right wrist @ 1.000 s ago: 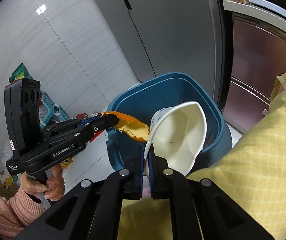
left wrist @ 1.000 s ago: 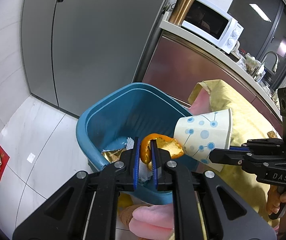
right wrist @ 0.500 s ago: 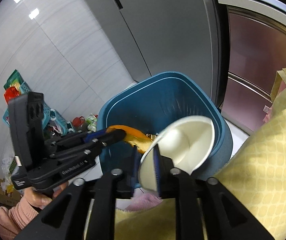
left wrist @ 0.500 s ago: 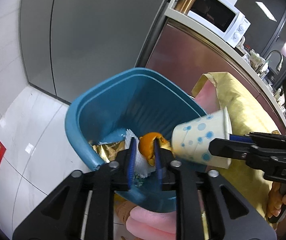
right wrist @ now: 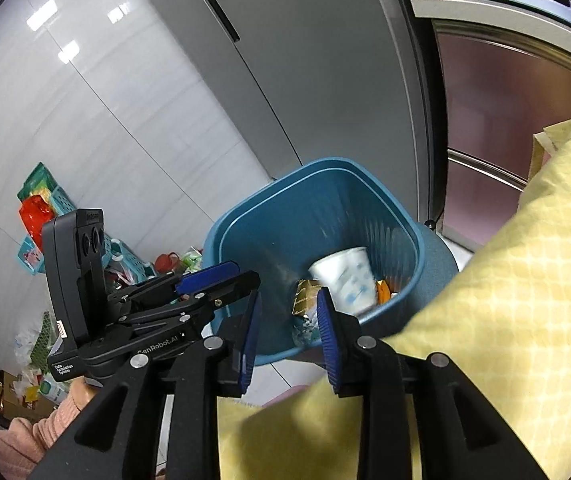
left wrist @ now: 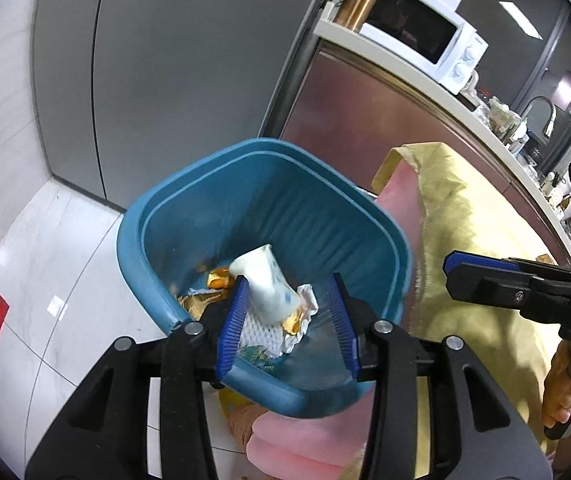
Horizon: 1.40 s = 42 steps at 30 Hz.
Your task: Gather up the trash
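Both pieces of trash have left the tools since a second ago. From the left wrist, the white paper cup with blue dots (left wrist: 266, 287) lies inside the blue plastic bin (left wrist: 133, 240), on crumpled wrappers (left wrist: 301, 316). The left tool (left wrist: 288, 325) hangs above the bin's near rim, its jaws opening with nothing gripped.

From the right wrist, the right tool (right wrist: 288, 340) is likewise opening and empty above that bin (right wrist: 413, 236); the cup (right wrist: 347, 278) rests inside beside orange peel (right wrist: 382, 292).

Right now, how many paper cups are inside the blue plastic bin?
1. A white paper cup with blue dots lies on its side on the wrappers in the blue plastic bin, near its bottom. Others may be hidden under the trash.
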{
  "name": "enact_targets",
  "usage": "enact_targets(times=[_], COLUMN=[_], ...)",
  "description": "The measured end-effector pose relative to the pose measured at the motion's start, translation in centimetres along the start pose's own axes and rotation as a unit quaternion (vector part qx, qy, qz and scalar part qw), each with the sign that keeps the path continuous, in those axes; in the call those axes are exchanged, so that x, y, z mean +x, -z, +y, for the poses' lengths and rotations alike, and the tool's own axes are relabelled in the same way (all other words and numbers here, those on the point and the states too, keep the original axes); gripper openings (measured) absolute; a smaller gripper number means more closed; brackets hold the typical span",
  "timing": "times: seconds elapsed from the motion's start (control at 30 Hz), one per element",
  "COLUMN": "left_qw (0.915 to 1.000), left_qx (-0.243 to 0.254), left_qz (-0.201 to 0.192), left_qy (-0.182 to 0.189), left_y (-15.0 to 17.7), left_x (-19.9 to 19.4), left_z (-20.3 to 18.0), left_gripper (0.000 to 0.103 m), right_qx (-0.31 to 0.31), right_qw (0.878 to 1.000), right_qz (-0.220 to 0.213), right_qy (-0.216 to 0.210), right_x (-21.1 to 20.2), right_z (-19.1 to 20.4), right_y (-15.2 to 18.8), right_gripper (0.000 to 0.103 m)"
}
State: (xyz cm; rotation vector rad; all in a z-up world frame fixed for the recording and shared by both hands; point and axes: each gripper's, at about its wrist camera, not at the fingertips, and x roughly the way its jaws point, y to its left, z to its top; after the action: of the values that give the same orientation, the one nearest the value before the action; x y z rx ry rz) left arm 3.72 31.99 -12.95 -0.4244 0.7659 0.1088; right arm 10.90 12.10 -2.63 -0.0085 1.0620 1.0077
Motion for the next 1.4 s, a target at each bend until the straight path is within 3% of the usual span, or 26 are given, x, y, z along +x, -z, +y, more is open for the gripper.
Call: enact_targets(times=[0.13,0.27,0.47,0.8,1.23,1.4], left_qw=[0.9993,0.9967,0.9872,0.9614,0.9148,0.9096], left_qx=[0.03,0.066,0.13,0.223,0.319,0.324], left_qz=[-0.02,-0.037,-0.049,-0.013,0.044,0.065], left_qy=[0.01,0.03,0.077,0.16,0.243,0.252], left_y=[0.1,0.1,0.8,3.7,8.0,8.2], left_x=[-1.7,-3.3,-4.7,-3.3,-0.2,1.6], left_z=[-2.2,-5.0,-10.9,-22.4,-36.9,-40.4], left_gripper=[0.047,0.049,0.054,0.054,0.057,0.059], right_qx=[-0.001,0.008,0.043,0.125,0.197,0.217], right_qw=[1.0,0.999,0.994,0.975,0.939,0.928], right_qz=[-0.024,-0.049,-0.097,-0.166,-0.236,-0.252], right_qy=[-0.008,-0.018,0.0,0.079,0.155,0.166], right_x=[-2.4,-5.2,-11.1,-19.2,-27.6,-29.3], right_z=[0.0,-0.5,-3.2,-9.7,-15.9,-16.9], right_y=[0.9,2.3,5.2,12.1,18.6,21.0], right_gripper=[0.029,0.038,0.038,0.038,0.039,0.039])
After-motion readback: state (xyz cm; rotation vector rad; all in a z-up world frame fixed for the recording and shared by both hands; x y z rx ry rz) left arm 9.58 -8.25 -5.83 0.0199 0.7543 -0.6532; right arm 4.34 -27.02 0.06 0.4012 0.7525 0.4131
